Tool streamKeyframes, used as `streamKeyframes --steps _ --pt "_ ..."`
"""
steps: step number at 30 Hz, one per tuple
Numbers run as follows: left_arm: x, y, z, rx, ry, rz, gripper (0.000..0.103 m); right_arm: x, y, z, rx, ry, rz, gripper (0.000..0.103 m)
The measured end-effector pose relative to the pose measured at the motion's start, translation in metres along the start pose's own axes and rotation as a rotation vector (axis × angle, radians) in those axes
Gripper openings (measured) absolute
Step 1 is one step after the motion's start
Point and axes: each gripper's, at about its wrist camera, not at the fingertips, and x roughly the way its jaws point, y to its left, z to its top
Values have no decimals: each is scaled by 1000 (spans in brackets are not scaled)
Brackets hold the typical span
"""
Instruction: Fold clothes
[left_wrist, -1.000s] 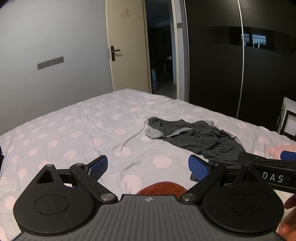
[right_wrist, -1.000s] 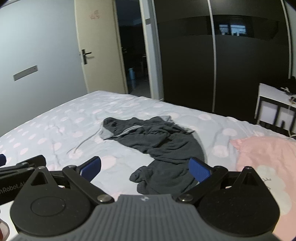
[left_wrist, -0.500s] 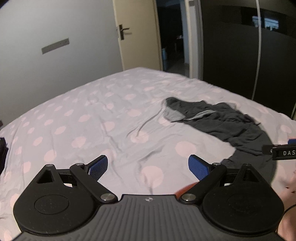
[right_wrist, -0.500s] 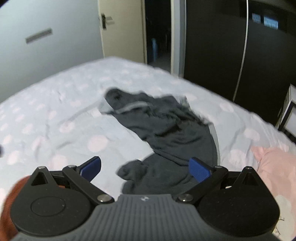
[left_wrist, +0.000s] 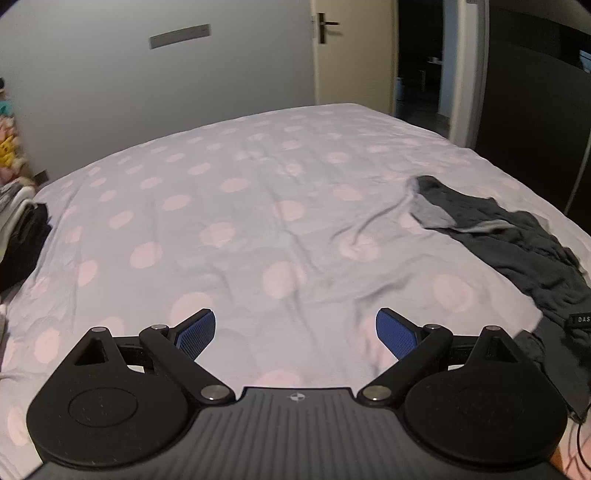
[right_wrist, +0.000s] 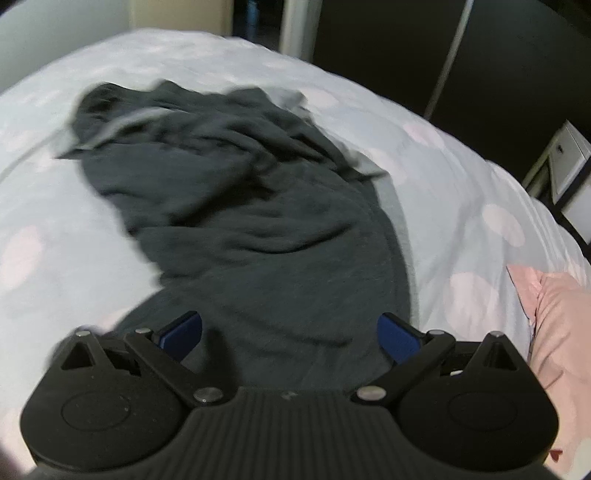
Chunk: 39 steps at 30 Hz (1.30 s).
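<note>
A crumpled dark grey garment (right_wrist: 251, 221) lies on the polka-dot bed sheet (left_wrist: 240, 229). In the left wrist view the garment (left_wrist: 517, 247) lies at the right. My right gripper (right_wrist: 290, 336) is open and hovers just above the garment's near end, its blue pads on either side of the cloth and holding nothing. My left gripper (left_wrist: 295, 334) is open and empty above bare sheet, to the left of the garment.
A pink pillow (right_wrist: 557, 325) lies to the right of the garment. A pile of dark and light clothes (left_wrist: 18, 232) sits at the bed's left edge. A dark wardrobe (left_wrist: 535, 92) and an open doorway (left_wrist: 421, 66) stand behind the bed. A white side table (right_wrist: 565, 166) stands at the right.
Both grippers have moved forward and down over the bed. The right one has come close above the grey garment. The left view has swung left, so the garment sits further right.
</note>
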Motion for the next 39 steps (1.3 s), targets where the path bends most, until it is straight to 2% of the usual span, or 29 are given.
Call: streamKeyframes --steps 2,5,6,8,9,10,11,12,13,16,18,23,28,33,37,39 --pt "2 9 1 -20 3 6 103 18 -11 7 64 47 10 103" --pt "5 20 0 -40 9 10 103 28 -19 14 136 71 20 103" --pt "6 24 0 -43 11 11 103 29 -19 16 144 75 16 101" --pt "7 29 1 -46 9 15 103 27 -15 20 142 74 1 90" --pt "7 32 1 -47 6 17 103 23 -9 23 113 67 -8 78" --pt "6 36 1 -49 2 20 103 20 -2 26 85 60 -17 58" --pt "6 40 2 -51 0 23 103 16 4 28 56 53 -26 50" --pt "5 45 2 -51 -3 29 103 13 10 31 27 46 -35 35" --pt "5 49 2 -49 -6 37 103 9 17 34 3 40 -42 31" --pt "4 65 2 -36 -16 72 103 -10 37 47 -28 -8 -42 28" --pt "5 80 2 -34 -20 106 103 -30 55 58 -56 -60 -9 28" --pt "6 128 1 -86 -36 172 103 -91 124 87 -140 -165 131 27" --pt "4 173 -2 -110 -52 218 103 -166 225 94 -301 -274 308 26" --pt "1 221 -11 -145 -64 284 103 -231 328 66 -448 -304 512 25" --pt "5 260 -26 -219 -52 326 103 -277 408 15 -586 -286 694 25" --pt "4 275 -33 -263 -51 315 103 -293 442 -15 -646 -250 779 25"
